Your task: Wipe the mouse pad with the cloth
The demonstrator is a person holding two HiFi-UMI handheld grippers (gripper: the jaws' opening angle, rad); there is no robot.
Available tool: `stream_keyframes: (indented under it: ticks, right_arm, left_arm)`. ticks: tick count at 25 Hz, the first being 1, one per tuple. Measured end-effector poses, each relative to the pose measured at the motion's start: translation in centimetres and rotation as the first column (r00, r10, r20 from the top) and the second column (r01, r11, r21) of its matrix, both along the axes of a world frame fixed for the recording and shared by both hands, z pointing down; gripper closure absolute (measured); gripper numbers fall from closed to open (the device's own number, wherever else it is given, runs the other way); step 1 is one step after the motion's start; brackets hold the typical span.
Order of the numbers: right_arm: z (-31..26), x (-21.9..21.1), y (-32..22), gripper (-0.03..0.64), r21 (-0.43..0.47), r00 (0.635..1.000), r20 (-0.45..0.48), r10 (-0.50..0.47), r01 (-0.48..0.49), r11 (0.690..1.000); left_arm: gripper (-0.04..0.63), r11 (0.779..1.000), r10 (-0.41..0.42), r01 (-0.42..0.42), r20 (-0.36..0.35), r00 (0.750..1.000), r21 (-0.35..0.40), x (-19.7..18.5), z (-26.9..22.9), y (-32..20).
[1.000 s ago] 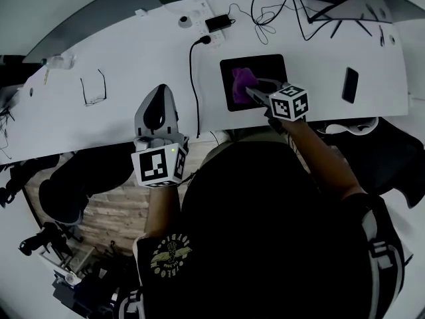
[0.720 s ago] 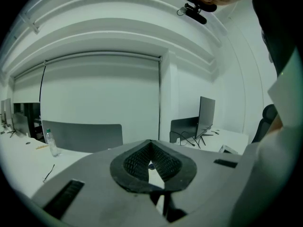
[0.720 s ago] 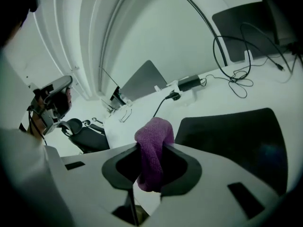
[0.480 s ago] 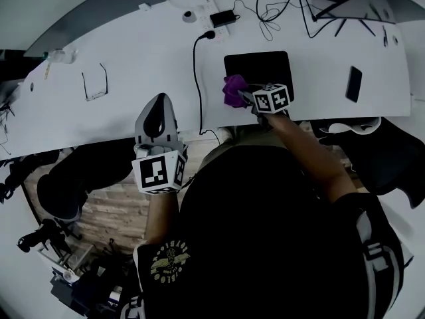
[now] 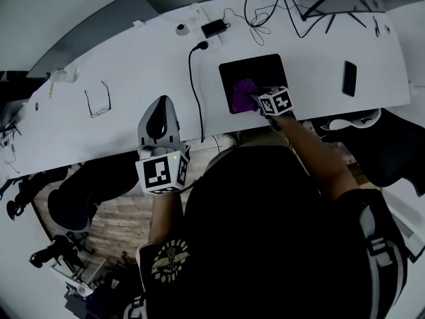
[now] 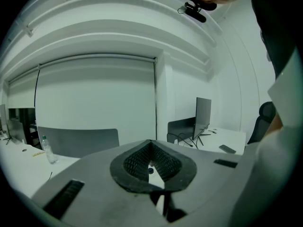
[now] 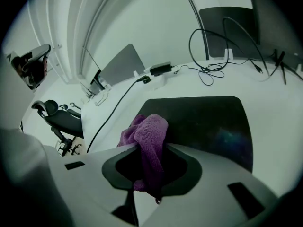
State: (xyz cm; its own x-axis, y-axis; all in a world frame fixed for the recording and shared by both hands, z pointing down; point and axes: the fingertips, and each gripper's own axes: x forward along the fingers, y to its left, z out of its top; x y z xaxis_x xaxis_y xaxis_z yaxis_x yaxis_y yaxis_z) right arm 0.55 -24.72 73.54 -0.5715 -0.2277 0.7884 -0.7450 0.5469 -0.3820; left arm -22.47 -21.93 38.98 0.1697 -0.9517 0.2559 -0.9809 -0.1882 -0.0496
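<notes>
Mouse pad [image 5: 267, 69] lies black on the white desk [image 5: 133, 65]. The purple cloth [image 5: 244, 93] sits on its near left part, pinched between the 2 jaws of my right gripper [image 5: 256, 99]. My left gripper [image 5: 161, 106] hangs well apart at the desk's front edge, jaws pressed together on nothing.

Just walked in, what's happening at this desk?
A person is working with a handheld gripper in each hand at a white desk. The right gripper is clamped on a purple cloth, which sits on the left part of the black mouse pad. The left gripper is closed, empty, and held away from the pad.
</notes>
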Motion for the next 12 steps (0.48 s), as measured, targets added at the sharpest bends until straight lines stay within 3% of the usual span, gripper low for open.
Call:
stream_keyframes:
  ticks: [12]
  right_arm:
    - [0.9,10.6,-1.1,0.526,0.002,0.982,-0.114,0.150,-0.151,0.989]
  left_arm:
    - [0.594,0.998,0.065,-0.065,-0.005,0.998,0.026,2.7,-0.7,-3.6]
